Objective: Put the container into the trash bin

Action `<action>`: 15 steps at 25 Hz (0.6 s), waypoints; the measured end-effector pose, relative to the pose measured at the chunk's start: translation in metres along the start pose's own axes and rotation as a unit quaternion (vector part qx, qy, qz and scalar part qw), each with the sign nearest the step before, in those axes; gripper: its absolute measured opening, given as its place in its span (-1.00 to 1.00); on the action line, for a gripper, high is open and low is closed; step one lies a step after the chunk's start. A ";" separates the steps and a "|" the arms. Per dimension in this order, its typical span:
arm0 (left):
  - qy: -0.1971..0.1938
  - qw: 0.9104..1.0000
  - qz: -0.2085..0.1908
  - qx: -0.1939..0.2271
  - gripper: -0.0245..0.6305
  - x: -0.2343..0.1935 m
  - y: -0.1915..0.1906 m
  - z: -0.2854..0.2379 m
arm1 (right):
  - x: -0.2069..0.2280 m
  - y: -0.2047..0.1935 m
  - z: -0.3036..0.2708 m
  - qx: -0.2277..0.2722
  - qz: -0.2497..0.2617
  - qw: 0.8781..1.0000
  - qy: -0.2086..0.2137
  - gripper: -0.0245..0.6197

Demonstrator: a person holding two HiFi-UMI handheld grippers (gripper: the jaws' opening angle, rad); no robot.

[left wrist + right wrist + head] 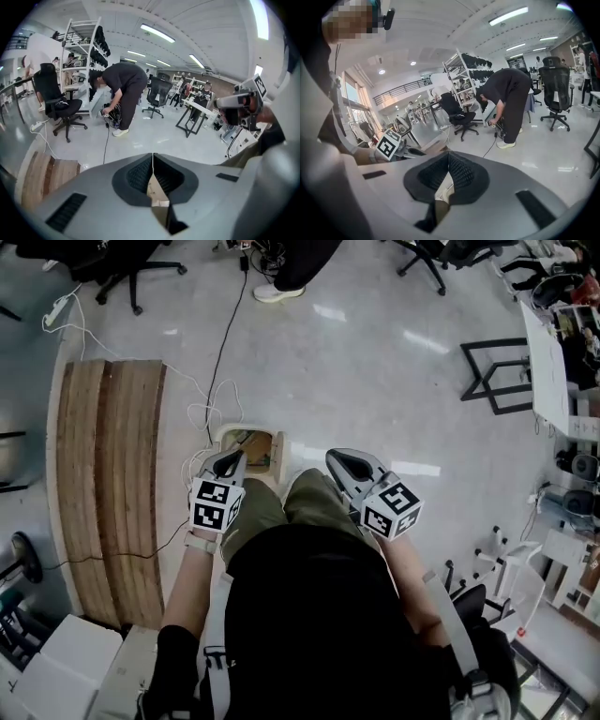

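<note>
Two grippers hang above the person's knees in the head view, one on each side of the trash bin [247, 428]. The left gripper [230, 463] has its jaws pressed together: in the left gripper view [153, 161] the ribbed pads meet along a thin line with nothing between them. The right gripper [349, 463] stands the same way, and the right gripper view [449, 161] shows its pads closed tip to tip and empty.

The trash bin is a pale, open-topped box on the grey floor [375, 362], near the right edge of the curved wooden table [108, 484]. The person's knees cover the bin's near edge. A brownish shape [253, 448] shows through the bin's open top, too small for me to tell whether it is the container.

A black cable [225, 343] runs across the floor from the bin's far edge towards a second person [119, 93], who bends over by a black office chair [58, 105] and a white shelf rack [82, 56].
</note>
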State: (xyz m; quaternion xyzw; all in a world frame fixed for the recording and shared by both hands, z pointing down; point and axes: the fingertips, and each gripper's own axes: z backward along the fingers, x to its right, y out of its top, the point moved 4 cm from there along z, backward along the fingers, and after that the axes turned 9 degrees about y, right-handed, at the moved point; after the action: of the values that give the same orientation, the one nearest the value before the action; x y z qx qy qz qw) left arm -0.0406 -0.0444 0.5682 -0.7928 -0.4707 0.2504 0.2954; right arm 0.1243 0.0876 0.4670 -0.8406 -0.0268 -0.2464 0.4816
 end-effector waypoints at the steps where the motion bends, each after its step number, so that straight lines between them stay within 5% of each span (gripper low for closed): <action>1: 0.002 1.000 0.005 0.008 -0.90 -0.001 0.007 0.008 | -0.003 0.005 0.000 0.002 0.002 1.000 0.004 -0.88; 15: 0.061 0.986 0.037 0.150 -0.89 -0.031 0.104 0.121 | -0.043 0.088 -0.028 0.043 0.065 0.996 0.053 -0.88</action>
State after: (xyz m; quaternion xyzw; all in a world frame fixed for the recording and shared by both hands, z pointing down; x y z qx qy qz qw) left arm -0.0735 -0.0832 0.4141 -0.7702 -0.3795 0.2801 0.4293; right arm 0.1008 0.0258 0.3892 -0.8049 0.0425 -0.2576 0.5329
